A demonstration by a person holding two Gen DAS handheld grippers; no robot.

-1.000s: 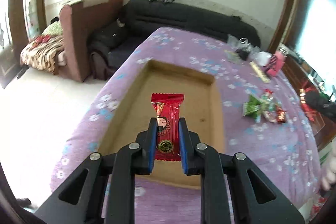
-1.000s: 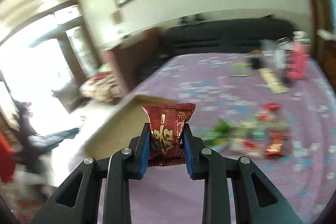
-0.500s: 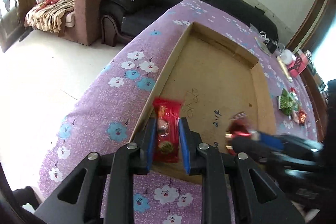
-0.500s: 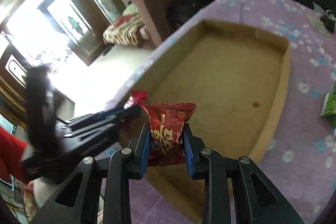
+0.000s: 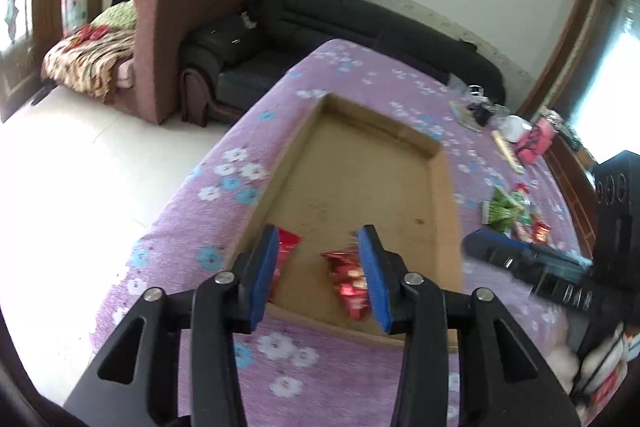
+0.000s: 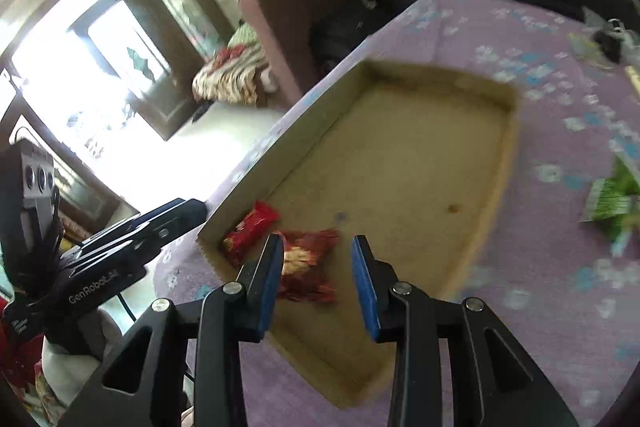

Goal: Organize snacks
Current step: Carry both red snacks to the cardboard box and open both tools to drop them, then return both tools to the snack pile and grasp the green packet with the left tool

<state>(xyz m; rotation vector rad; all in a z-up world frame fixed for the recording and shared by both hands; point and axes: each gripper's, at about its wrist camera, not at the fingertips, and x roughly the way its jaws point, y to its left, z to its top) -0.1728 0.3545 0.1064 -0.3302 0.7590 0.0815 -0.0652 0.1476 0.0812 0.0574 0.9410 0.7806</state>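
A shallow cardboard tray [image 5: 436, 195] [image 6: 312, 115] lies on the purple flowered cloth. Two red snack packets lie at its near end: a bright red one [image 5: 285, 255] [image 6: 250, 229] by the near-left corner and a dark red one [image 5: 348, 279] [image 6: 306, 267] beside it. My left gripper [image 5: 318, 275] is open and empty just above them. My right gripper [image 6: 318, 283] is open and empty above the dark red packet. Each gripper shows in the other's view, the right one [image 5: 528, 267] and the left one [image 6: 132, 239].
A pile of green and red snack packets [image 5: 512, 211] [image 6: 612, 199] lies on the cloth right of the tray. Small items [image 5: 520, 135] sit at the table's far right. A dark sofa [image 5: 360, 23] and a brown armchair [image 5: 172, 39] stand beyond the table.
Both grippers have opened and let go of their red packets, which now lie in the tray's near end. Both grippers have drawn back a little.
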